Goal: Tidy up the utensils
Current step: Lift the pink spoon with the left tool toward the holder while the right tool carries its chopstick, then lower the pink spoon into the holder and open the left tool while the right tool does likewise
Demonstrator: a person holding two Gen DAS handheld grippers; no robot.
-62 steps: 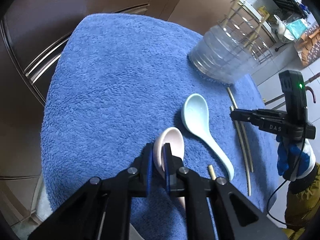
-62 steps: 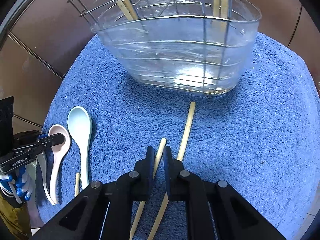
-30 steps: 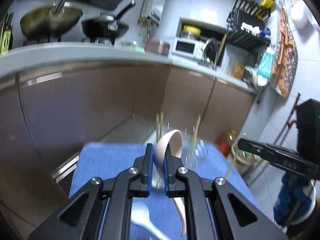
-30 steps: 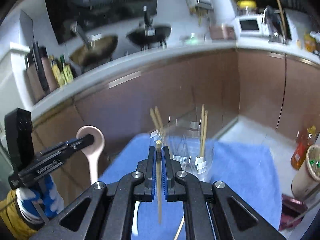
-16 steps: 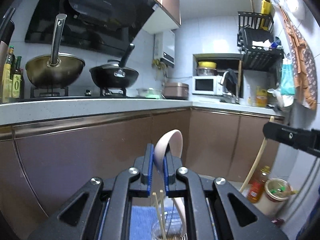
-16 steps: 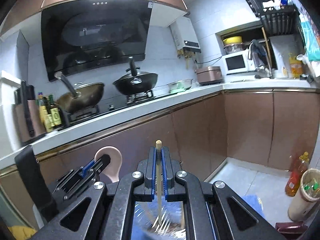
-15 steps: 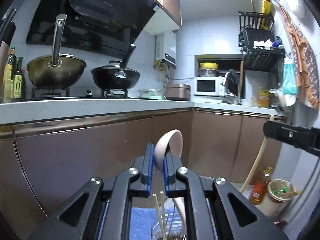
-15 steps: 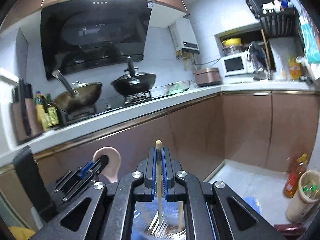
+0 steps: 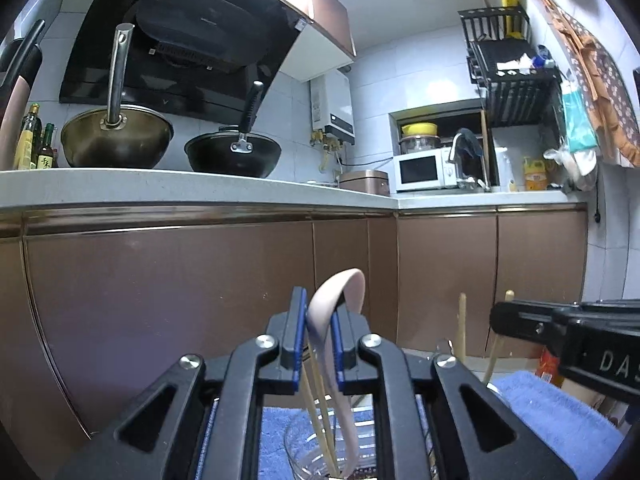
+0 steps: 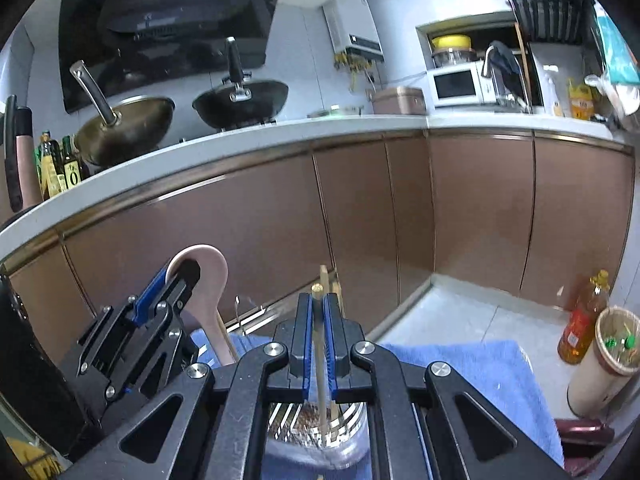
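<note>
- A kitchen fills the background: brown cabinet fronts [image 9: 168,292] under a pale worktop carrying two dark woks.
- A blue towel [image 10: 472,364] covers the bench, low in both views.
- On the towel stands a clear utensil holder [image 10: 320,436] with a wire frame, directly below both claws; chopsticks already stand inside it.
- The left claw [image 9: 316,344] pinches a pink ceramic spoon [image 9: 340,292] at the base of its bowl. The bowl points up and the handle hangs down into the holder's mouth. Its jaws have just been easing apart slightly, with the spoon between them.
- The right claw [image 10: 319,344] is pressed together on a single wooden chopstick [image 10: 319,360], held upright, its lower end over the holder.
- Judged step: drop both utensils into the holder.
- To do it well, keep each piece vertical and centred over an open slot, clear of the wire rim.
- Lower until the tips sit well inside, then spread the jaws gently.
- The ceramic spoon could chip if let go from high up.
</note>
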